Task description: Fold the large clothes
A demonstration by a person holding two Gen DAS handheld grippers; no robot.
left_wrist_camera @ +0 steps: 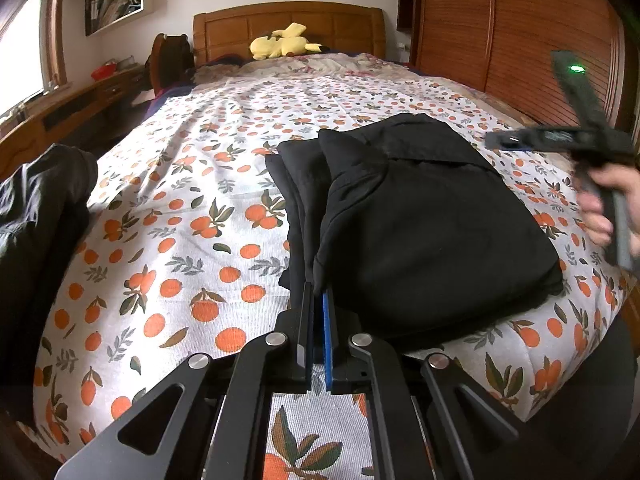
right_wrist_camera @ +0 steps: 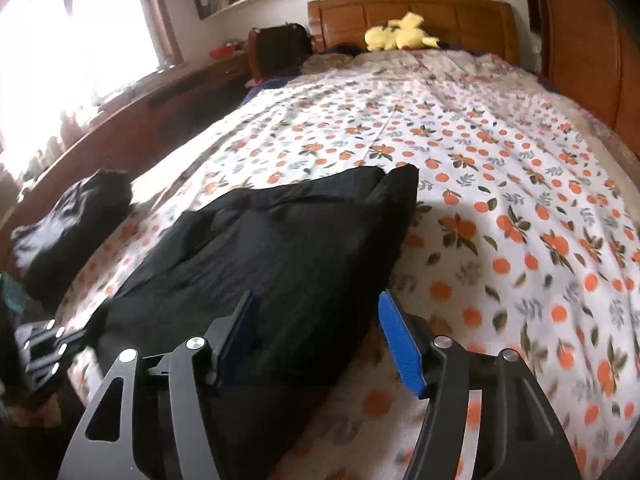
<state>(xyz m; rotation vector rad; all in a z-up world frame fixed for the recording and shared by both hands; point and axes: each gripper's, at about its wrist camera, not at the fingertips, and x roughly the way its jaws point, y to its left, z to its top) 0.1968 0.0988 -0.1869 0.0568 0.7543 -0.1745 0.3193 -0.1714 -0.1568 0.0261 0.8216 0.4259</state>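
We see the black garment [left_wrist_camera: 420, 216] lying folded on the bed [left_wrist_camera: 180, 240], near its foot edge, on the sheet with orange fruits. Our left tongs [left_wrist_camera: 318, 300] are closed on the near edge of this garment, and our right tongs [right_wrist_camera: 316, 320] hang over it with the blue pads wide apart, holding nothing. A second dark bundle [right_wrist_camera: 76, 232] lies at the left edge of the bed, and a yellow plush toy [left_wrist_camera: 284, 42] rests at the headboard.

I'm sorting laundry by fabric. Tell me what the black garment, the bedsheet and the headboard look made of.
Black garment: matte woven cloth, perhaps cotton or a blend; soft folds, no sheen.
Bedsheet: thin printed cloth, likely cotton; fine wrinkles, orange-and-leaf print.
Headboard: wood with a glossy varnish; warm brown panels that catch the light.
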